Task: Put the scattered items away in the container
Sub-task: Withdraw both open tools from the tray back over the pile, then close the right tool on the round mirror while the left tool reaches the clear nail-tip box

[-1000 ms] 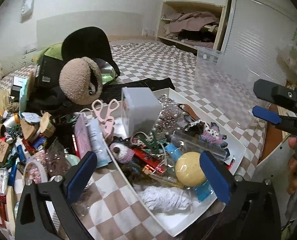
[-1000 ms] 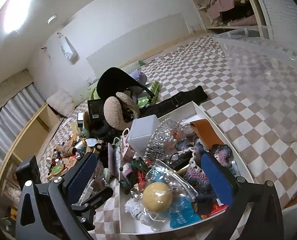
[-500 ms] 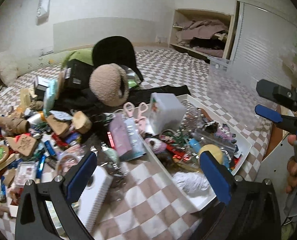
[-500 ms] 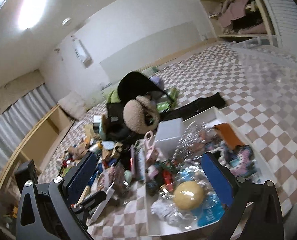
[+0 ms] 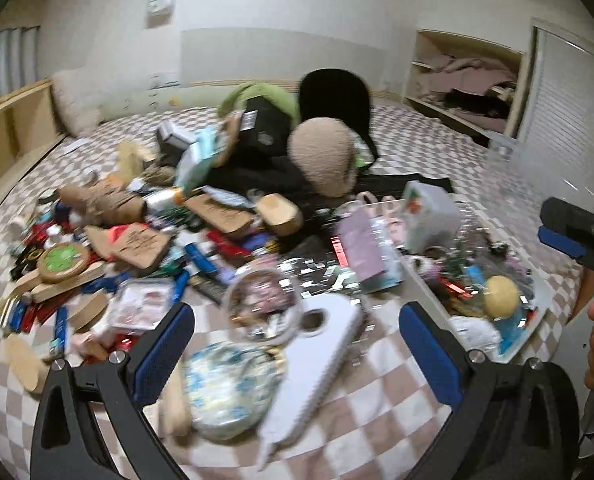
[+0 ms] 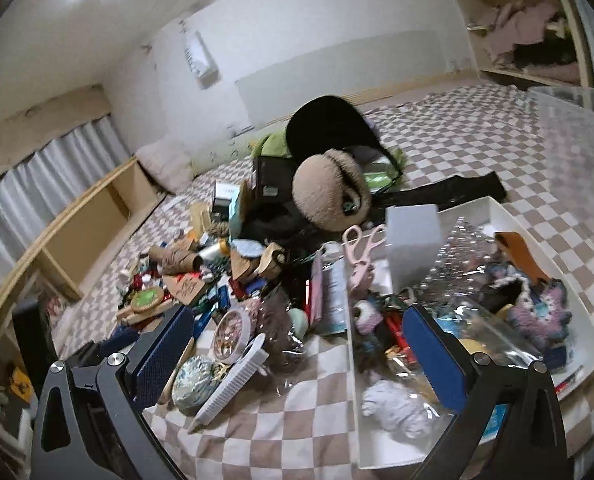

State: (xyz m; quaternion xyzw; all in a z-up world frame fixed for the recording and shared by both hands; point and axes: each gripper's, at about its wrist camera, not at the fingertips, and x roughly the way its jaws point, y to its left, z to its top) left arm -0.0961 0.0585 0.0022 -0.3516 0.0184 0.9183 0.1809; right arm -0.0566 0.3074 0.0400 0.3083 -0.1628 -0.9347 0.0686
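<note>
White tray on checkered bed holds white box, yellow ball, crochet piece, white yarn. Scattered pile left of it: comb, round tin. Left gripper and right gripper both wide, empty.

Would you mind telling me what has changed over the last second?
Both grippers, left and right, swung left, off the white tray toward the loose pile, now over the white comb. Both stayed open and empty; no item moved.

Black gripper frames, blue-padded jaws, silver screws
</note>
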